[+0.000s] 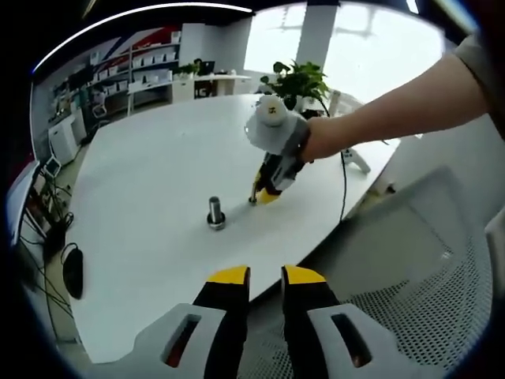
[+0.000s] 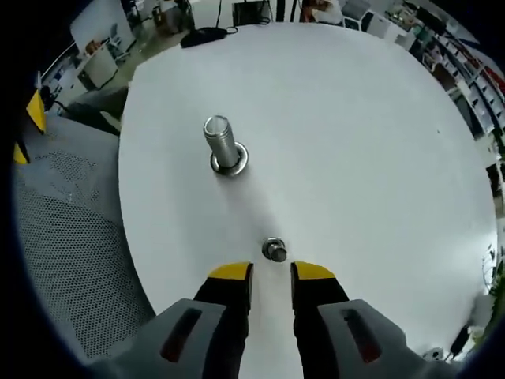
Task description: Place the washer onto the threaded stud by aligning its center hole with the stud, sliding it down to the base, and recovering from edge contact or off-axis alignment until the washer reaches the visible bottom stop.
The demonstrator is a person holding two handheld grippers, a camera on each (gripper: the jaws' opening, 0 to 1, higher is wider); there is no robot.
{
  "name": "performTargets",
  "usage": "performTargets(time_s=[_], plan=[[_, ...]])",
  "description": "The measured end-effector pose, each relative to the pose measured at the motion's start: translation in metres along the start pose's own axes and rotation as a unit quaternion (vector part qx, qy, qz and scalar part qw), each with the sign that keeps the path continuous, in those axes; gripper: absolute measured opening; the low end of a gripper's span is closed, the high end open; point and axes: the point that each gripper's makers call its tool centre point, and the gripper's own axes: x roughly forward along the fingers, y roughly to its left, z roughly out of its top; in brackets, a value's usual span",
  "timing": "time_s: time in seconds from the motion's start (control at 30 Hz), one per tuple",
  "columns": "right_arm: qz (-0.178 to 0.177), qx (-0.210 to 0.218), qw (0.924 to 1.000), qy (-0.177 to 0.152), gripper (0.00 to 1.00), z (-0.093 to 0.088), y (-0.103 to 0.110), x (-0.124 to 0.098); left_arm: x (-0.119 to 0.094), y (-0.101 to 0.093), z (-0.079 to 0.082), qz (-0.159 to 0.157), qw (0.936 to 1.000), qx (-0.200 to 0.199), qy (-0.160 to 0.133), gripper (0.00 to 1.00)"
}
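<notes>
A steel threaded stud (image 1: 215, 212) (image 2: 221, 142) stands upright on the white table (image 1: 158, 166) (image 2: 355, 134), with a metal ring around its base (image 2: 231, 166). A small metal washer-like piece (image 2: 274, 250) (image 1: 253, 199) lies flat on the table, apart from the stud. My right gripper (image 2: 271, 273) is open, its yellow tips just short of that piece and nothing between them. The left gripper view shows the right gripper (image 1: 267, 188) in a person's hand (image 1: 319, 138), tips down at the table. My left gripper (image 1: 266, 275) stands open and empty at the table's near edge.
A grey mesh chair (image 1: 410, 260) (image 2: 63, 213) sits beside the table edge. A potted plant (image 1: 296, 79) and a black cable (image 1: 343, 189) are at the far side. A black device (image 2: 203, 35) lies at the table's far edge. Shelves line the back wall.
</notes>
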Motion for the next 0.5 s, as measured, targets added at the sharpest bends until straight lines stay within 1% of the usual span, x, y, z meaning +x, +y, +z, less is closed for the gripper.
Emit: performTargets(time_s=[0.03,0.1,0.17,0.27,0.3,0.37,0.4,0.5], plan=[[0.004,-0.002,1.0000,-0.006,0.23,-0.002,0.002,-0.002,0.000,0.000,0.000,-0.001,1.0000,0.000,0.000,0.13],[0.002,-0.004,1.0000,-0.007,0.23,-0.012,0.004,-0.008,0.000,-0.001,0.000,-0.002,1.0000,0.002,0.000,0.13],[-0.010,0.001,0.9999,-0.014,0.23,-0.022,0.005,-0.019,0.000,-0.001,0.000,-0.003,1.0000,0.003,0.000,0.13],[-0.026,0.038,0.9972,-0.058,0.24,-0.029,0.004,-0.038,0.000,-0.002,0.000,-0.005,1.0000,0.004,-0.002,0.14],[-0.029,0.048,0.9962,-0.068,0.24,-0.031,0.005,-0.044,0.000,-0.002,0.000,-0.005,1.0000,0.004,-0.002,0.14],[-0.034,0.078,0.9921,-0.092,0.24,-0.037,0.007,-0.059,0.000,-0.002,0.001,-0.007,1.0000,0.006,-0.002,0.14],[-0.038,0.096,0.9888,-0.108,0.25,-0.040,0.008,-0.069,0.000,-0.002,0.001,-0.007,1.0000,0.006,-0.003,0.15],[-0.050,0.128,0.9805,-0.141,0.25,-0.048,0.008,-0.089,-0.001,-0.003,0.003,-0.009,0.9999,0.007,-0.008,0.15]])
